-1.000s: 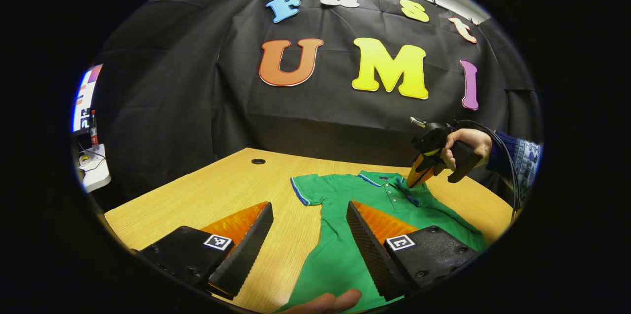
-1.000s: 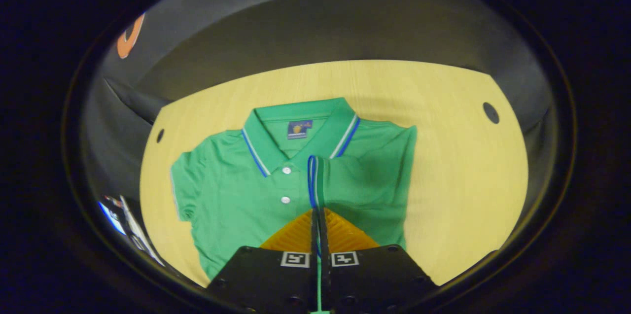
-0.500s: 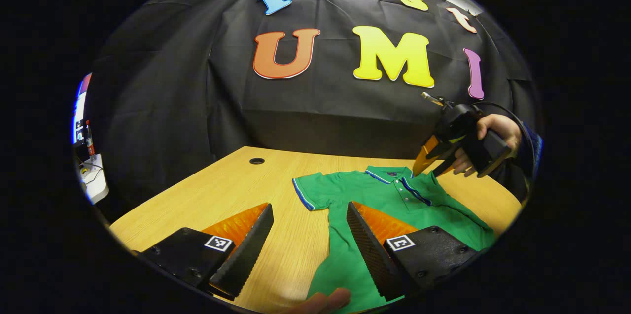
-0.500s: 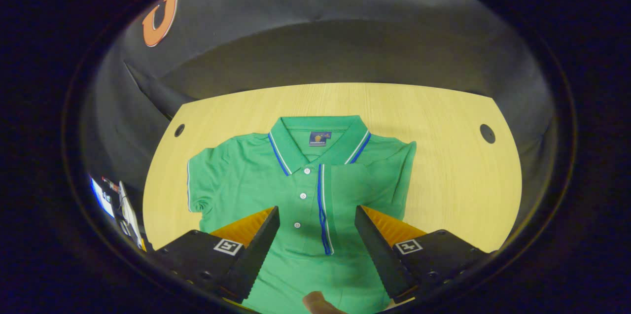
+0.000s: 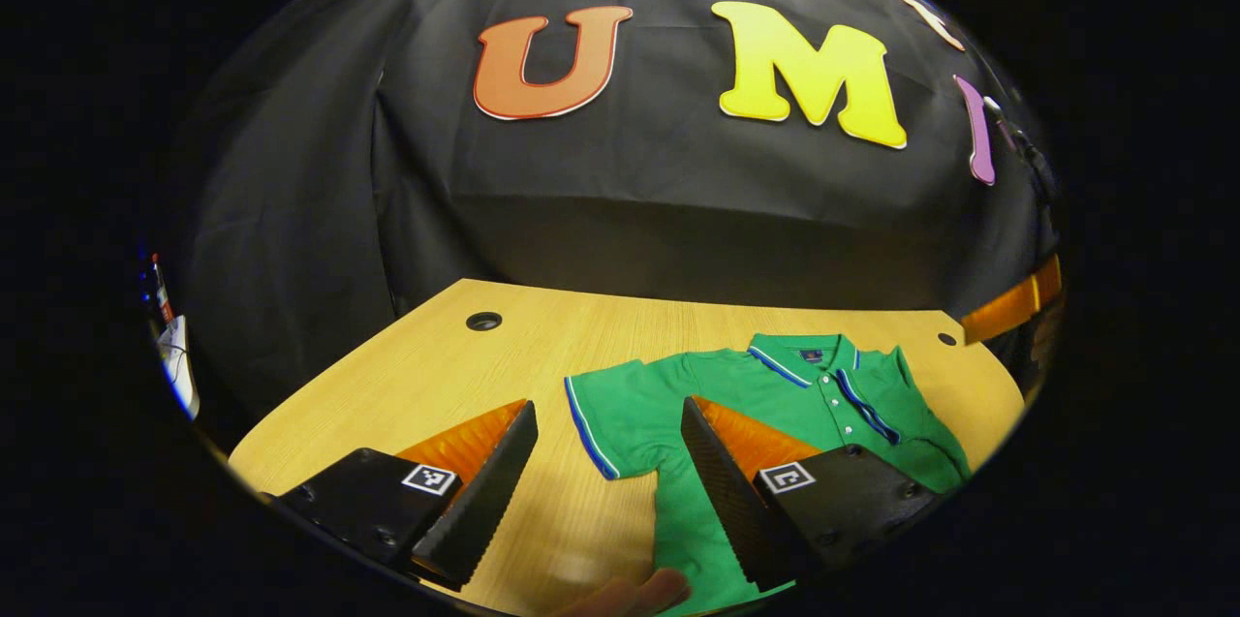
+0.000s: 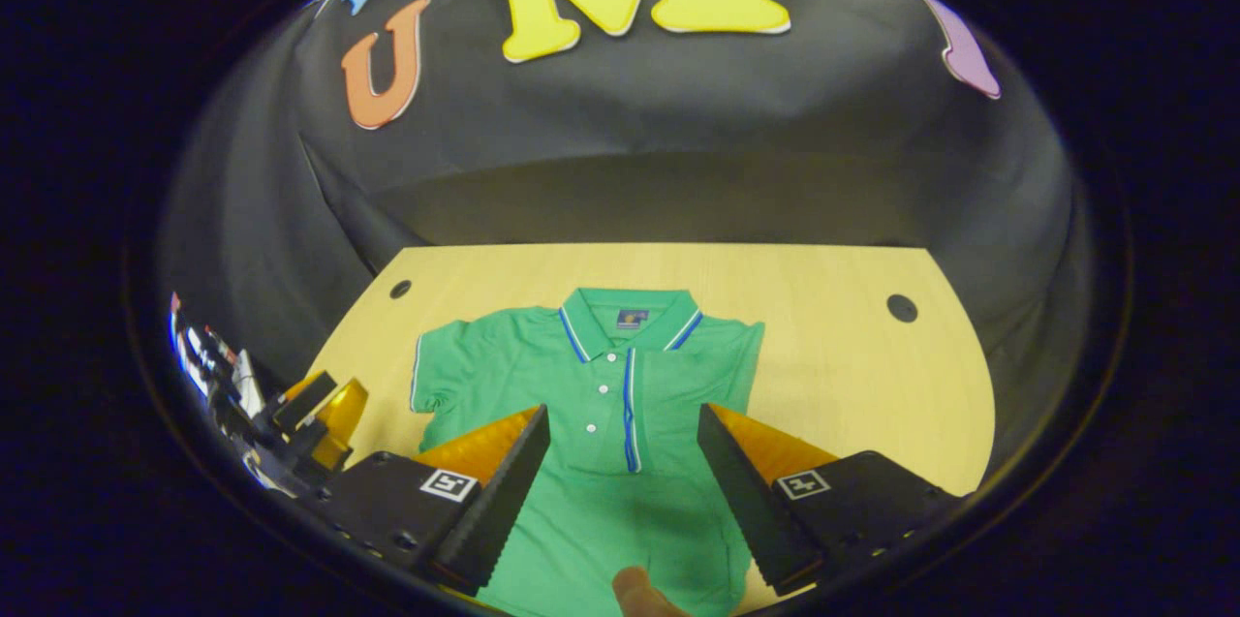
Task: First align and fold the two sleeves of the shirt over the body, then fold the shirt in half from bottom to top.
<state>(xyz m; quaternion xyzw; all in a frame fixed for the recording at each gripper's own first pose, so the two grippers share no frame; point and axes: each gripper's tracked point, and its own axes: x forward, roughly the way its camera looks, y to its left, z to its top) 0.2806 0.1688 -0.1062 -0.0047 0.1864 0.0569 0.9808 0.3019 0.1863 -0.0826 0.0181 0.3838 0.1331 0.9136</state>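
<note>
Green polo shirt (image 6: pixel 620 404) flat on wooden table (image 6: pixel 852 375), collar toward booth wall, front up. Blue-and-white trim on collar and cuffs; white buttons down placket. One sleeve (image 6: pixel 722 360) folded in over body, blue cuff edge lying along placket. Other sleeve (image 5: pixel 605 409) spread out on table. Left gripper (image 5: pixel 605 462) above near sleeve, jaws wide apart, nothing held. Right gripper (image 6: pixel 620 472) over lower chest, jaws likewise apart, empty.

Shirt (image 6: pixel 601 385) flat on table (image 6: pixel 852 375), collar toward wall.
</note>
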